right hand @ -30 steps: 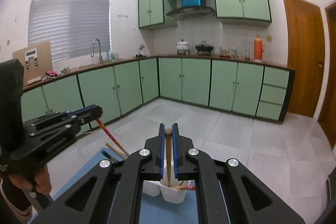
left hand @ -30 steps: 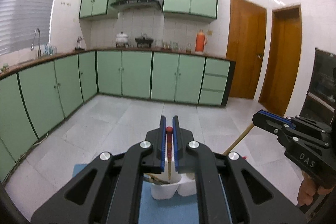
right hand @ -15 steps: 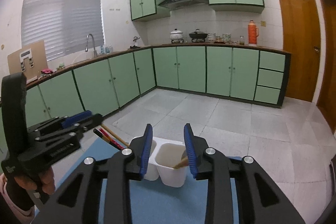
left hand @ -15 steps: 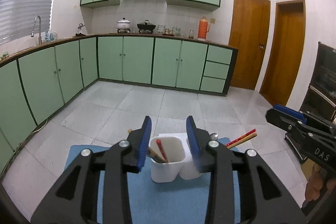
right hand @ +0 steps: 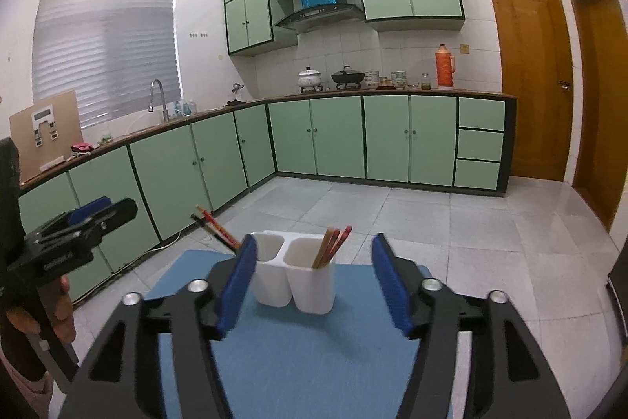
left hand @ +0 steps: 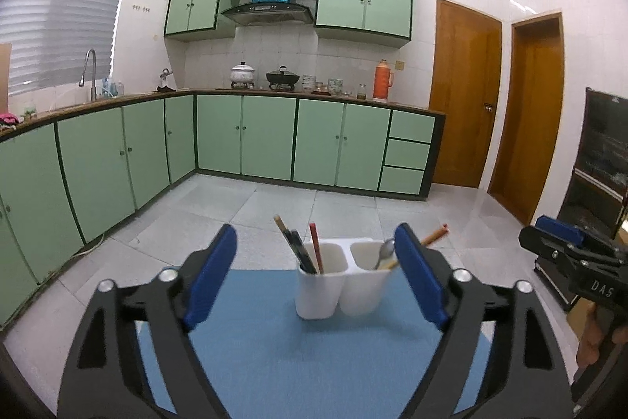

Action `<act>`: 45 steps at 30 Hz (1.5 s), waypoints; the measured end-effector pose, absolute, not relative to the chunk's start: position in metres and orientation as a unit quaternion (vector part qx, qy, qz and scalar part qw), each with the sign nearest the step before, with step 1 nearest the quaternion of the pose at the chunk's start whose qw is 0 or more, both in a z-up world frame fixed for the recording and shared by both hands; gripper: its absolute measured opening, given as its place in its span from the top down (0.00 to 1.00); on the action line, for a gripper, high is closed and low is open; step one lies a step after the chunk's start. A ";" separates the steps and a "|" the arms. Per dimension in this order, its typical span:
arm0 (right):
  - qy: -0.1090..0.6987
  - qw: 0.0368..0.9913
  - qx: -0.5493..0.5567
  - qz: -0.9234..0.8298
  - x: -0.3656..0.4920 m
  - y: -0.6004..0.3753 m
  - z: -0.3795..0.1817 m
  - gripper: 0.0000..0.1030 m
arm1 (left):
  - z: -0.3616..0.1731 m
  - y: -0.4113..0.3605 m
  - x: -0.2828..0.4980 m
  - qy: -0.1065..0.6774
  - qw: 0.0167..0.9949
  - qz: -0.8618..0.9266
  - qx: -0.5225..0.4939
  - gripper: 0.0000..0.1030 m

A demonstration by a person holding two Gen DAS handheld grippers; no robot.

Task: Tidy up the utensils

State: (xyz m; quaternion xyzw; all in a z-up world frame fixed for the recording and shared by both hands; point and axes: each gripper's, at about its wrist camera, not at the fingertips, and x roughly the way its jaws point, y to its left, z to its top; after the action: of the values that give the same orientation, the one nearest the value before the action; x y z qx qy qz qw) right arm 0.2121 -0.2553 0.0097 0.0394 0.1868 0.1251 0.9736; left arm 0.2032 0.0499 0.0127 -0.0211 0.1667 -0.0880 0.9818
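A green-cabinet kitchen with a pale tiled floor lies behind a blue mat [left hand: 274,348] that covers the work surface. Near the mat's far edge stands a white two-cup holder [left hand: 341,281], well clear of both tools. Its left cup holds dark and red chopsticks [left hand: 304,250], leaning outward; its right cup holds a spoon [left hand: 386,250] and more sticks. The left gripper [left hand: 316,277] and right gripper [right hand: 314,281] both gape wide, holding nothing. Judging by that, the sorting looks finished, kinds kept apart by cup.
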 end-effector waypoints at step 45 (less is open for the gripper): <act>0.130 0.978 0.005 0.164 0.103 -0.228 0.041 0.07 | 0.036 0.037 0.086 0.140 0.985 -0.103 0.004 0.05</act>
State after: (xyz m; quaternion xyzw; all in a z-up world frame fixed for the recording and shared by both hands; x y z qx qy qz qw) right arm 0.1027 -0.2279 0.0411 0.0047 0.1298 0.1637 0.9779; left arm 0.0864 0.0371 0.0363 0.0040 0.1405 -0.1032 0.9847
